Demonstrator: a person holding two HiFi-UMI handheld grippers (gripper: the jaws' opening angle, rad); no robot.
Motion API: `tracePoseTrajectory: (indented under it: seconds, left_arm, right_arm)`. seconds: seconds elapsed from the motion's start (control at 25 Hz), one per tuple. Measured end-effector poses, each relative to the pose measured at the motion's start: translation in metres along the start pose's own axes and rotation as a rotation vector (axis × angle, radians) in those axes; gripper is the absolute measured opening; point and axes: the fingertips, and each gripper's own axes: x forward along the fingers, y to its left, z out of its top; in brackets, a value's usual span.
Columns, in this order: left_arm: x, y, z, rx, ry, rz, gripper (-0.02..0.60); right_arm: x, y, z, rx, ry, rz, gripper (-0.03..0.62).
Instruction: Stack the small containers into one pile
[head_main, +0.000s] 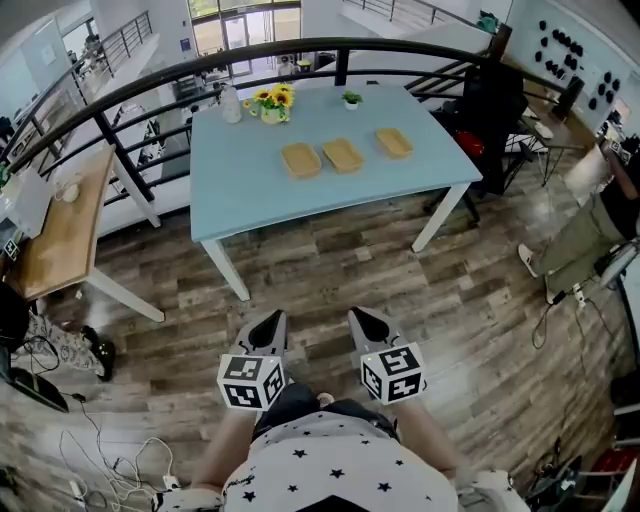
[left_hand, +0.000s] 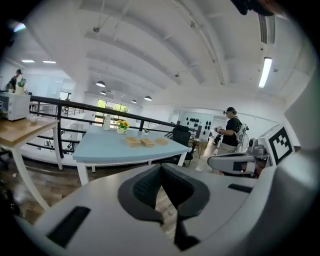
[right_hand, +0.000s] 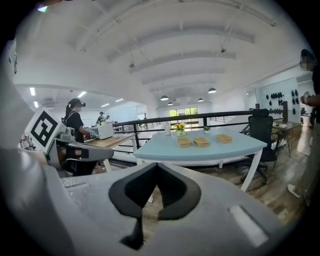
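Our left tool (head_main: 268, 328) and right tool (head_main: 368, 325) are both closed, empty. Three small containers (head_main: 343, 155) lie apart on the bench (head_main: 240, 200).

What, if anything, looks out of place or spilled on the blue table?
Nothing stands out. The three small containers sit flat in a row, apart from each other, on the blue table. The flowers and the bottle stand upright; no spill shows.

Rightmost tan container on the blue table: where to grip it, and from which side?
Near rim of the rightmost container, from above: it lies flat, shallow and open-topped on the table, so one jaw likely goes inside the wall, one outside. The right gripper is nearest that side; its jaws are shut, so open first.
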Motion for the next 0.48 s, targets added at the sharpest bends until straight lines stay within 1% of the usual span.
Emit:
tracePoseTrajectory:
  seconds: [0.16,0.32,0.48]
  left_arm:
    - [-0.013,-0.004,0.001,0.01,-0.019,0.012,0.003]
    - [-0.024,-0.004,-0.002,0.018,-0.024,0.026,0.003]
    - [-0.031,-0.01,-0.007,0.019,-0.031,0.028,0.003]
  right_arm:
    - [-0.008,0.009,-0.002,0.003,-0.003,0.014,0.006]
    - [-0.013,0.02,-0.003,0.037,-0.014,0.045,0.006]
    - [-0.019,0.021,-0.004,0.028,-0.026,0.038,0.006]
